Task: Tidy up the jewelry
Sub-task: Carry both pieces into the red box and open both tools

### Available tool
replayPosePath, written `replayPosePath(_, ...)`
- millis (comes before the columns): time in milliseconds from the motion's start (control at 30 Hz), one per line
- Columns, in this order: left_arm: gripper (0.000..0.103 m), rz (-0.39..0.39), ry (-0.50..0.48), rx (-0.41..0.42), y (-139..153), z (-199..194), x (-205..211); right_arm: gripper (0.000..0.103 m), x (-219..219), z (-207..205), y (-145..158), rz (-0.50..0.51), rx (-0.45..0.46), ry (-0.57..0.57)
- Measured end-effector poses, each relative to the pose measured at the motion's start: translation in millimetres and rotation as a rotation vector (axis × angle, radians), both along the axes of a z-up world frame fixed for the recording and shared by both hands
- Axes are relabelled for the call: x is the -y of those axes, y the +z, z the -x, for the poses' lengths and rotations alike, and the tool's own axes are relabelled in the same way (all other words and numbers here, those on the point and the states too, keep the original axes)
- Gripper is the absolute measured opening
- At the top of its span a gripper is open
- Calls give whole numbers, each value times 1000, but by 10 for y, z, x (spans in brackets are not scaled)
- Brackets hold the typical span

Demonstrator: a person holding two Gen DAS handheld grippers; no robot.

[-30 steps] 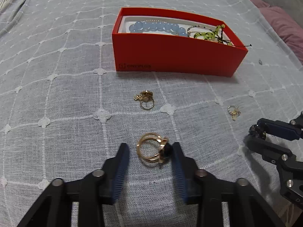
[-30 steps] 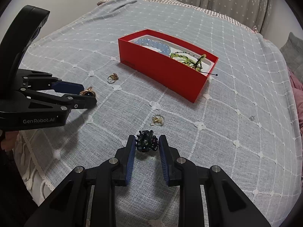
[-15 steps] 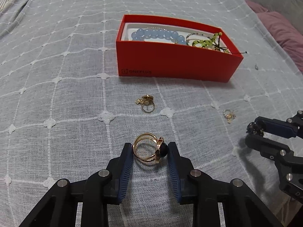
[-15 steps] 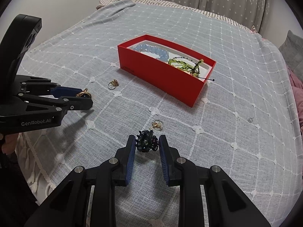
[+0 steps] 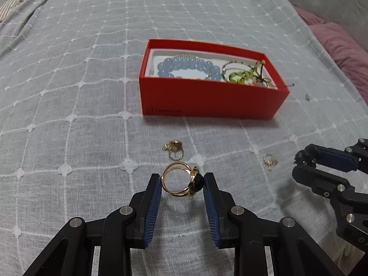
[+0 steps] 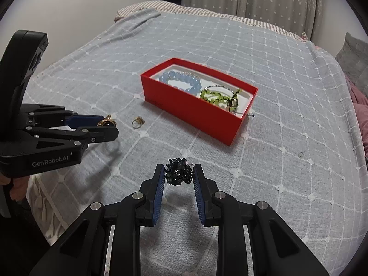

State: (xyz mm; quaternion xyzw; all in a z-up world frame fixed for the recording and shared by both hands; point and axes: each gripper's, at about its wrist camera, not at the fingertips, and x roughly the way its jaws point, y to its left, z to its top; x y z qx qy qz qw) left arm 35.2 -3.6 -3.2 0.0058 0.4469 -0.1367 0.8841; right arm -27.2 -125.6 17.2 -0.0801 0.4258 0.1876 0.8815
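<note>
While both grippers hang above grey quilt (image 5: 69,92), each one holds jewelry. Left gripper (image 5: 181,185) clenched on gold ring with dark stone (image 5: 181,181), lifted off cloth. Right gripper (image 6: 178,176) grasps black beaded piece (image 6: 178,174). Red box (image 5: 207,96) further back: blue bead bracelet (image 5: 188,65), green beads (image 5: 241,76) inside. Small gold ring (image 5: 174,148) and small charm (image 5: 269,161) lie loose on quilt, before box.
</note>
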Motion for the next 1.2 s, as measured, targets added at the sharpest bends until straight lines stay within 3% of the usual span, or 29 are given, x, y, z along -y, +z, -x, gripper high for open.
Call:
replayPosePath(767, 31, 60, 69, 116, 279, -589, 154, 27, 117, -643, 278, -114, 37, -145)
replayPosePath(1200, 31, 61, 52, 168, 192, -947, 231, 27, 294, -1074, 74, -121, 14, -201)
